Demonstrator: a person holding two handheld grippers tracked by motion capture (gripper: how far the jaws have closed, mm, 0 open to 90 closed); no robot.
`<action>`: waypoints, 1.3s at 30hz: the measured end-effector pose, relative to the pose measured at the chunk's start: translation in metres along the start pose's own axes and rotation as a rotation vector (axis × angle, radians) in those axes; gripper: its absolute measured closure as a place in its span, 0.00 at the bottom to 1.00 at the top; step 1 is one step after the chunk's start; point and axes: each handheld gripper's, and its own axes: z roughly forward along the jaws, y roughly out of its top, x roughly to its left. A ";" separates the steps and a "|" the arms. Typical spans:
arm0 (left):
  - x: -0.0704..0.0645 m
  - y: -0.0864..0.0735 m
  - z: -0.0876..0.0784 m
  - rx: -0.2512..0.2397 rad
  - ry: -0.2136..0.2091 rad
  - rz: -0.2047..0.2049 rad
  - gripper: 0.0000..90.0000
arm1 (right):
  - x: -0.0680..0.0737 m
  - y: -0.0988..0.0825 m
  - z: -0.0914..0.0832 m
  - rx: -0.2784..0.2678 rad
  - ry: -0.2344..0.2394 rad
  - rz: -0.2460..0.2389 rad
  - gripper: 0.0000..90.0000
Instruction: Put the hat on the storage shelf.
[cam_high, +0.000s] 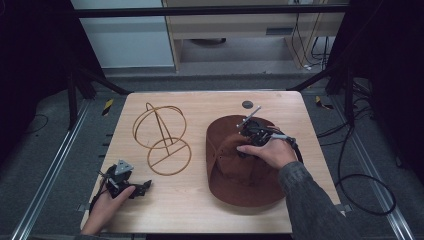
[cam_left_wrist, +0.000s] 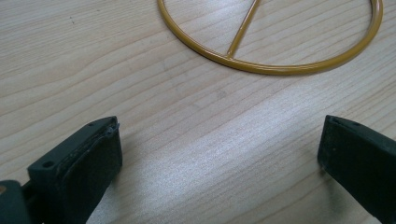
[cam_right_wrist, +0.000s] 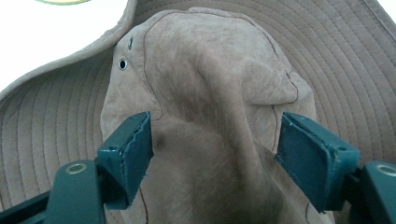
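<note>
Wood surface (cam_high: 200, 210): pale, carrying everything below.
Hat (cam_high: 235, 175): brown suede, wide brim, lay on the surface's right half, crown up.
Stand (cam_high: 162, 137): yellow wire rings, stood left of the hat, apart from it.
Right gripper (cam_right_wrist: 215, 140): over the crown, fingers (cam_right_wrist: 133, 149) apart on either side of a fabric ridge, not pressing it.
Left gripper (cam_left_wrist: 219, 154): rested low near the stand's base ring, fingers (cam_left_wrist: 93, 158) wide open, nothing between.

One hat (cam_high: 245, 165), one wire stand (cam_high: 162, 137), two grippers
</note>
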 end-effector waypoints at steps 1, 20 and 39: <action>0.000 0.000 0.000 0.000 0.000 0.000 0.00 | 0.000 0.000 0.000 -0.002 0.003 0.009 0.31; 0.000 0.000 0.000 0.000 0.000 0.000 0.00 | -0.002 -0.007 0.010 0.000 0.033 0.023 0.55; 0.000 0.000 0.000 0.000 0.000 0.000 0.00 | -0.008 -0.011 0.012 -0.009 0.065 0.029 0.92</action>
